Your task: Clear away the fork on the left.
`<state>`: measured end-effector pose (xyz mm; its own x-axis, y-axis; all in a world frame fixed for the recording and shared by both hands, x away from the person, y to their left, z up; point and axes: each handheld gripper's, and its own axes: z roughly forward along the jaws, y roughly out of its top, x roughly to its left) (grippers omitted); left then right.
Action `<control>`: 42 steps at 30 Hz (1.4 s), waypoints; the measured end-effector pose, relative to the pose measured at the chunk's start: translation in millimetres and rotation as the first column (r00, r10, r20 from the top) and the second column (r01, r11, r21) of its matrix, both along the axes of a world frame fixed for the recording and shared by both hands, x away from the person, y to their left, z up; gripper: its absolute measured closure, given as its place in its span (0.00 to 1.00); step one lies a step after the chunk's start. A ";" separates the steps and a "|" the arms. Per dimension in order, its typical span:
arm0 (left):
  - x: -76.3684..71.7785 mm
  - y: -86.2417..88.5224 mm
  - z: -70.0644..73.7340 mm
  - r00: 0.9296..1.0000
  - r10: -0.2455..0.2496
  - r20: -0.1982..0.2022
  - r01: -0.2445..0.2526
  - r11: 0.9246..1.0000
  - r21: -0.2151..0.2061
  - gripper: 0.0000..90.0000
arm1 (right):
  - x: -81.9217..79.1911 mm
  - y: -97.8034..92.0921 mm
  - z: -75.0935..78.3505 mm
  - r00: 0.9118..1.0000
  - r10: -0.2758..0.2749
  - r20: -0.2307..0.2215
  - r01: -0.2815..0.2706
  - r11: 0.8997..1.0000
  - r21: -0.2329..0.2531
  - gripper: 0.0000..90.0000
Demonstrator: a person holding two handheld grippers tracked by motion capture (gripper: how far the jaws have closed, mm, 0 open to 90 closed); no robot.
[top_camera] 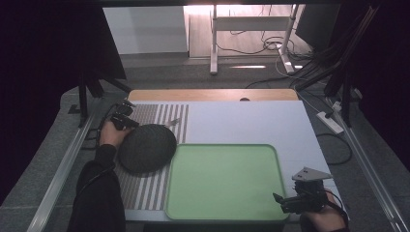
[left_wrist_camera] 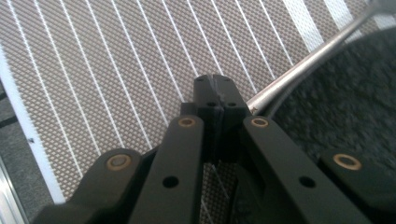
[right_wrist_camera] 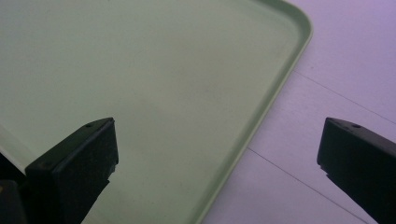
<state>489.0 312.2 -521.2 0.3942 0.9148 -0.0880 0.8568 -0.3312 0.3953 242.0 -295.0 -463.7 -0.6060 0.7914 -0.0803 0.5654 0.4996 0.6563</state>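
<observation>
Now, largest first, each placed against the tray.
Table [top_camera: 241, 121]: white top under the tray, bare beyond its far edge.
Tray [top_camera: 222, 181]: green, flat, at the near middle.
Mat [top_camera: 159, 116]: striped, just left of the tray.
Mesh dome [top_camera: 147, 147]: dark, on the mat, touching the tray's left rim.
Right gripper [top_camera: 296, 198]: at the tray's near right corner, jaws wide apart, holding nothing.
Left gripper [left_wrist_camera: 215, 86]: left of the tray at the dome's far edge, jaws closed together beside the thin metal rod [left_wrist_camera: 303, 60].
</observation>
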 end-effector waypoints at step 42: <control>44.2 -88.6 0.6 0.986 -0.168 -0.017 0.167 0.984 -0.059 0.00 | 0.3 -0.3 -0.3 1.000 0.005 -0.003 -0.005 1.000 0.005 0.00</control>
